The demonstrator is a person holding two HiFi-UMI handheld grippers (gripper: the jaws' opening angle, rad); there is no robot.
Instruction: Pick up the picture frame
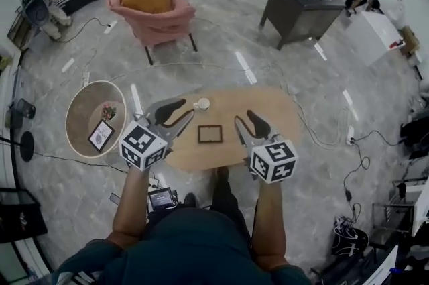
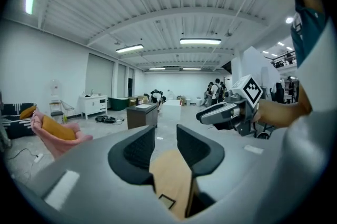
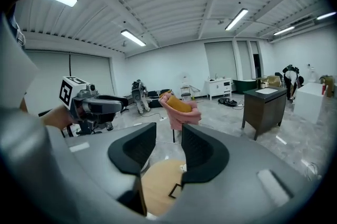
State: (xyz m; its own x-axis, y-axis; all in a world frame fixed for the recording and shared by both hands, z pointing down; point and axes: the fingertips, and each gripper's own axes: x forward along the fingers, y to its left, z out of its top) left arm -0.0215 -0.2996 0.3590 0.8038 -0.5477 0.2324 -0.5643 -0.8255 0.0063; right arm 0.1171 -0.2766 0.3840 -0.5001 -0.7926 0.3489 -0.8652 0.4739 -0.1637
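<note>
frame flat on table, both tongs spread, nothing gripped.
picture frame (image 1: pixel 210 134) lies flat near the middle of the light wooden table (image 1: pixel 275 109), dark border, its long axis running left to right in my head view. a white cup (image 1: pixel 202 104) sits just beyond it. my left gripper (image 1: pixel 175 115) and right gripper (image 1: pixel 247 124) flank the frame without touching it, each with jaws spread and only table showing between the pads.
</note>
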